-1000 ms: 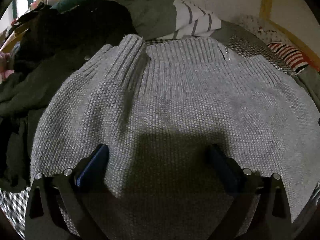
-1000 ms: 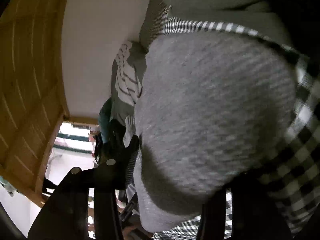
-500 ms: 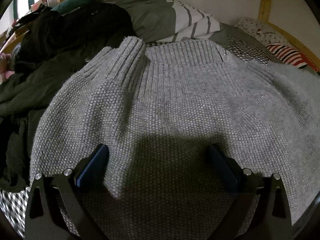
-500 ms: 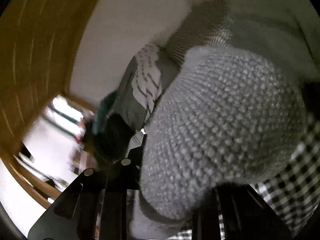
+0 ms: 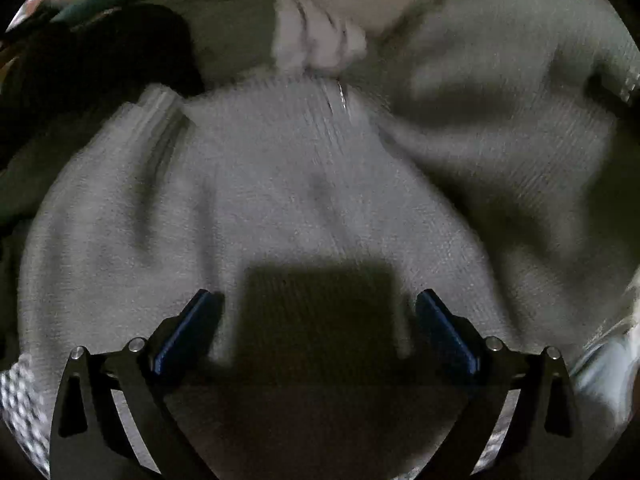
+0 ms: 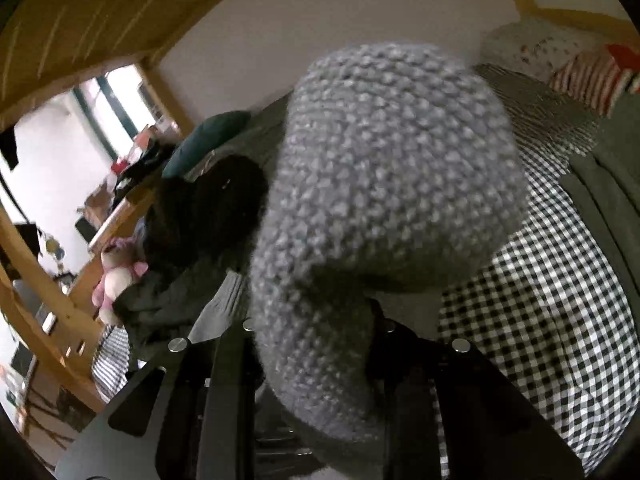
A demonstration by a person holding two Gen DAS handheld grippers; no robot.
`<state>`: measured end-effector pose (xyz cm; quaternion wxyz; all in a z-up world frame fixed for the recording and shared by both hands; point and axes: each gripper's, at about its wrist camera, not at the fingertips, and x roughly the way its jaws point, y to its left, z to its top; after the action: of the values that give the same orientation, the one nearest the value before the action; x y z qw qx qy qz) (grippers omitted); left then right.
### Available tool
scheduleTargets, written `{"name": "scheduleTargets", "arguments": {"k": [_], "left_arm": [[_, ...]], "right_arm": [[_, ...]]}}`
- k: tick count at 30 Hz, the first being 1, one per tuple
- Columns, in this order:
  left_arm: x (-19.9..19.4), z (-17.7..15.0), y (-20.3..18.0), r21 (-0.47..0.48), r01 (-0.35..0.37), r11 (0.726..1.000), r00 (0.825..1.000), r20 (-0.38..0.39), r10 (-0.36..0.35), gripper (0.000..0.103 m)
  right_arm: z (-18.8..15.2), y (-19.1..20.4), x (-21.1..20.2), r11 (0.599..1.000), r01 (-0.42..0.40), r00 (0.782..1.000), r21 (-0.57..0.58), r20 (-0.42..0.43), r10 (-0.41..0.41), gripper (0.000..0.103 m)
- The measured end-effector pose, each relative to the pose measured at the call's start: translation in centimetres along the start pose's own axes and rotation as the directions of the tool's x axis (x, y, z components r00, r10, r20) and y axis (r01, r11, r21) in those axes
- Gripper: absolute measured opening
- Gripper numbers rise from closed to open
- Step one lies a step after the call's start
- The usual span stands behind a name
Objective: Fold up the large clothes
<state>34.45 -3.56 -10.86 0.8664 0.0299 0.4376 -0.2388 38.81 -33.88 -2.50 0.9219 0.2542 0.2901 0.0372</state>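
Right claw [image 6: 316, 360] is clamped on a thick fold of the grey moss-stitch knit sweater [image 6: 384, 184], which bulges up between its 2 black fingers and blocks most of that view; the left claw [image 5: 316, 320] has its blue-padded fingers [image 5: 188, 328] spread wide apart, gripping nothing, low over the sweater's body.

Using that sweater as the landmark: it lies spread on the black-and-white checked bedsheet [image 6: 540, 312], which shows to the right of the raised fold in the right wrist view. Beyond its ribbed hem, towards the wall, sits a rumpled grey-green quilt with a striped white edge [image 5: 240, 28]. Left of the sweater is a heap of dark clothes [image 5: 92, 64], and further left a small pink and white plush toy [image 6: 116, 280].

In the left wrist view a large grey flap [image 5: 520, 120] hangs above the right side of the sweater; heavy blur makes it hard to say, but it is probably the side held by the right claw.

The step in hand looks like the 1st lengthwise fold, carrying 1 side across the body. The next move calls for laying that flap flat with its edge parallel to the opposite side, while the open left claw pins or smooths the body so the knit does not drag.
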Motion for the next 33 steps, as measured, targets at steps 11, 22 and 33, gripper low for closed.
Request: {"name": "scheduleTargets", "arguments": {"k": [11,22,33], "left_arm": [[3.3,-1.1,14.2,-0.273,-0.074,0.959,0.991,-0.125,0.041,0.099],[-7.9,0.5,23.0,-0.488,-0.039,0.872,0.984,0.132,0.118,0.098],[-6.9,8.3,15.9,-0.114,0.174,0.978,0.984,0.062,-0.168,0.098]], "right_arm": [[-2.6,11.6,3.5,0.975,-0.085,0.996,-0.208,-0.020,0.082,0.021],[-13.3,17.9,12.0,0.852,0.011,0.965,-0.523,-0.217,-0.146,0.024],[-18.3,18.7,11.7,0.720,0.067,0.968,-0.691,-0.131,-0.215,0.041]]}}
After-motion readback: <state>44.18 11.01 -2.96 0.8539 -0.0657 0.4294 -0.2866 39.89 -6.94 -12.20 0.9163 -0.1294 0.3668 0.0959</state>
